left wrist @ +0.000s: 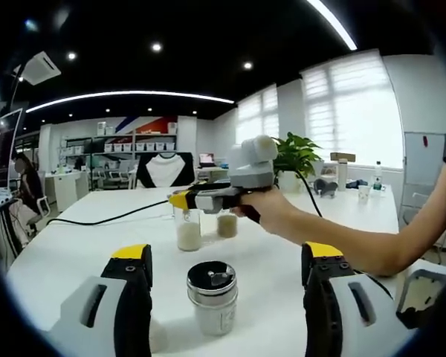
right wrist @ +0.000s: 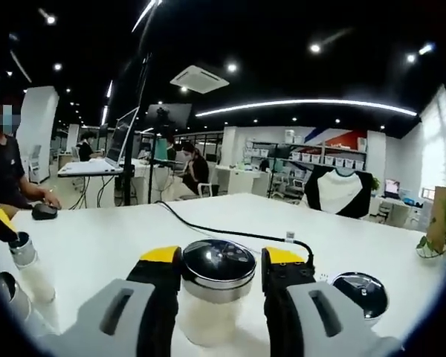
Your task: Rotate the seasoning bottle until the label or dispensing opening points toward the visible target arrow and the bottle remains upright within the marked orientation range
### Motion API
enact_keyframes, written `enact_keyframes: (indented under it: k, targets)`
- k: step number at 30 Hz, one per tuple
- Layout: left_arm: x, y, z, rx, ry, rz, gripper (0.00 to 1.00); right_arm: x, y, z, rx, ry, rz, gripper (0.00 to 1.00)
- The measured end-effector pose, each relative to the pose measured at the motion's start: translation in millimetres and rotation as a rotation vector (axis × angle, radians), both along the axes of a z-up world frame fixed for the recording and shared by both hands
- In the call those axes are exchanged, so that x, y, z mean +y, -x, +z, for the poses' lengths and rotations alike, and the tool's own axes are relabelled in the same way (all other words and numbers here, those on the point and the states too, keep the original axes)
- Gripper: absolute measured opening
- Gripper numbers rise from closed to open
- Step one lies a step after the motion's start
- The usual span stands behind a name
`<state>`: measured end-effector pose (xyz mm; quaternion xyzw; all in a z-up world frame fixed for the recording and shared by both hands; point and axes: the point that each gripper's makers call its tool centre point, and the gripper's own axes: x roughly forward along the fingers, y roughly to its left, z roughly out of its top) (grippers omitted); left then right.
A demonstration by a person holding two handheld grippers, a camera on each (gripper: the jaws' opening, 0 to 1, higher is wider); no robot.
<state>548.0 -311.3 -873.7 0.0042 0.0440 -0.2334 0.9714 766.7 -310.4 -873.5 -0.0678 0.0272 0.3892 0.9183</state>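
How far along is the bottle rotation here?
Done: the right hand-held gripper is shut on the clear glass seasoning bottle with a shiny metal lid, which stands upright on the white table. In hand: that grip; the left hand-held gripper is open around another metal-lidded bottle. Left: the turn itself; alignment cannot be judged.

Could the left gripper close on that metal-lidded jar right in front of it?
Probably yes. The jar stands upright on the table between the left gripper's open jaws, with a gap on each side and nothing in between. The right gripper is busy farther back.
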Motion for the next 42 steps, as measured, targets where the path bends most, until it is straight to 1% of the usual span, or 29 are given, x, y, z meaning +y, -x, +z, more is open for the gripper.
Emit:
enact_keyframes:
  k: [2,3,4,5,6,7,9,10,12,14,16,19,22,26,28,31,32,38,42]
  targets:
    - [0.3,0.0,-0.8,0.001,0.001,0.001,0.87,1.0,-1.0,-4.6,0.014,-0.001,0.0,0.44]
    - [-0.2,0.2,-1.2,0.002,0.004,0.0,0.87,1.7,-1.2,-11.0,0.035,0.004,0.003,0.44]
    - [-0.7,0.5,-1.7,0.004,0.005,-0.001,0.87,1.8,-1.9,-14.1,0.041,-0.004,0.003,0.44]
    - [-1.1,0.6,-2.1,0.005,0.005,-0.002,0.87,2.1,-2.3,-16.6,0.049,-0.014,0.004,0.44]
    - [-1.8,0.9,-2.6,0.006,0.005,-0.003,0.87,3.9,-1.6,-21.3,0.082,-0.043,0.015,0.44]
    - [-1.9,1.1,-3.3,0.008,0.005,-0.002,0.87,5.7,-1.0,-23.3,0.089,-0.064,0.032,0.44]
    - [-1.7,1.4,-4.4,0.011,0.006,-0.001,0.87,10.7,1.8,-20.4,0.064,-0.095,0.079,0.41]
    - [-1.8,1.7,-4.9,0.012,0.006,0.0,0.87,6.6,0.3,-20.9,0.054,-0.089,0.063,0.4]
    - [-1.3,2.0,-5.8,0.014,0.007,0.002,0.87,6.1,-0.1,-19.6,0.052,-0.092,0.065,0.4]
    - [-0.9,1.9,-4.5,0.007,0.016,0.003,0.87,5.7,0.5,-18.5,0.037,-0.082,0.066,0.4]
    - [-1.3,2.0,-3.6,0.007,0.024,0.0,0.87,5.1,3.0,-17.9,0.024,-0.088,0.081,0.39]
    - [-0.8,1.3,-4.1,0.008,0.017,0.002,0.86,5.5,4.9,-16.2,0.011,-0.093,0.092,0.39]
    - [-2.2,2.1,-3.6,0.006,0.022,0.0,0.86,2.9,5.5,-16.3,0.032,-0.097,0.07,0.39]
    - [-3.1,3.6,-3.6,0.005,0.029,-0.002,0.85,2.5,7.3,-16.1,0.037,-0.111,0.067,0.39]
    - [-1.6,3.8,-3.0,0.001,0.03,-0.002,0.84,4.3,9.7,-15.5,0.009,-0.099,0.08,0.39]
    - [1.3,4.0,-0.9,-0.004,0.032,0.001,0.84,5.1,11.9,-15.3,0.003,-0.099,0.081,0.39]
    - [5.3,3.8,1.3,-0.009,0.034,0.005,0.84,5.0,13.3,-15.0,0.002,-0.098,0.083,0.39]
    - [11.3,5.7,6.0,-0.022,0.022,0.02,0.84,-0.9,19.1,-15.8,0.029,-0.121,0.103,0.39]
    - [11.6,5.0,7.9,-0.025,0.034,0.017,0.84,-7.0,23.7,-15.5,0.036,-0.137,0.097,0.39]
